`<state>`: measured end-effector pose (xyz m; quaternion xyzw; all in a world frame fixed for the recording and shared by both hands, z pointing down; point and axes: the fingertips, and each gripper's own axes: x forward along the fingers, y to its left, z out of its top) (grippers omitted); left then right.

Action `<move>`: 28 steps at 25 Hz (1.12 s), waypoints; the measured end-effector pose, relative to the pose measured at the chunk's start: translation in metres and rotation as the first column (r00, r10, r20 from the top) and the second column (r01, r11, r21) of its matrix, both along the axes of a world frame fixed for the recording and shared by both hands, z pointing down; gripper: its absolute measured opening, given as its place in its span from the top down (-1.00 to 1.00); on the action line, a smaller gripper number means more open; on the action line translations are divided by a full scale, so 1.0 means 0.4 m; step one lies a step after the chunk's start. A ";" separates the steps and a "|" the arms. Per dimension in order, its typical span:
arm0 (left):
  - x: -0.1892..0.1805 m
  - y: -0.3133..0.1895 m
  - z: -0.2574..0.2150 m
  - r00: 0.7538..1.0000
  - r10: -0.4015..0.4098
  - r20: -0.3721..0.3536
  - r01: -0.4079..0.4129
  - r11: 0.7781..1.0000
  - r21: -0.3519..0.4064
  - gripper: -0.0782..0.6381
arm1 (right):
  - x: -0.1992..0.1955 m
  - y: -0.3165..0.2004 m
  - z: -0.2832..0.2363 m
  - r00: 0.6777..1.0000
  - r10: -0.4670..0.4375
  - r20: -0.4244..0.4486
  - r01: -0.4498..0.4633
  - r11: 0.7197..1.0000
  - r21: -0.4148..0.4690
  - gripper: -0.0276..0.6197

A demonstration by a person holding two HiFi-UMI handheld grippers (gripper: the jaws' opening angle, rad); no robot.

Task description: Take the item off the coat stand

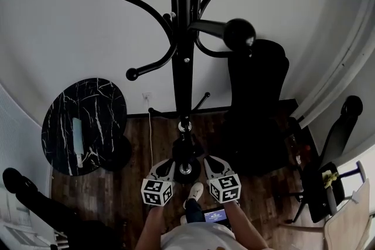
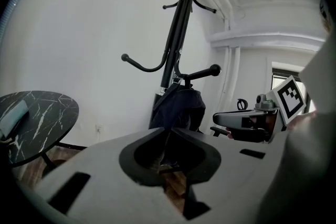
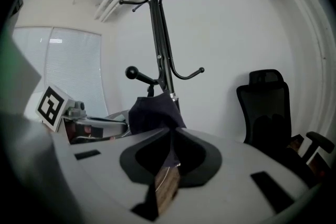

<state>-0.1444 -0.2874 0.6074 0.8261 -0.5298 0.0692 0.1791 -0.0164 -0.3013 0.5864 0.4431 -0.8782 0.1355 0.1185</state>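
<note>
Before the coat stand, we hold left gripper and right gripper abreast, fingers pressed together, empty, lined up toward its dark cloth bag.

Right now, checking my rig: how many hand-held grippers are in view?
2. The left hand-held gripper is just left of the coat stand base; the right hand-held gripper is just right of it. None seems hidden.

One coat stand, one table, two tools.
</note>
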 end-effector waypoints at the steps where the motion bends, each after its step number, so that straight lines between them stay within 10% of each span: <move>1: 0.000 -0.005 0.006 1.000 0.001 0.001 -0.001 1.000 -0.008 0.72 | 0.000 -0.008 0.004 1.000 0.002 -0.004 -0.002 1.000 -0.003 0.84; 28: 0.082 -0.054 0.047 0.982 0.190 0.017 -0.190 0.981 -0.026 0.18 | -0.011 -0.127 0.053 0.998 0.025 -0.053 -0.026 0.999 -0.025 0.43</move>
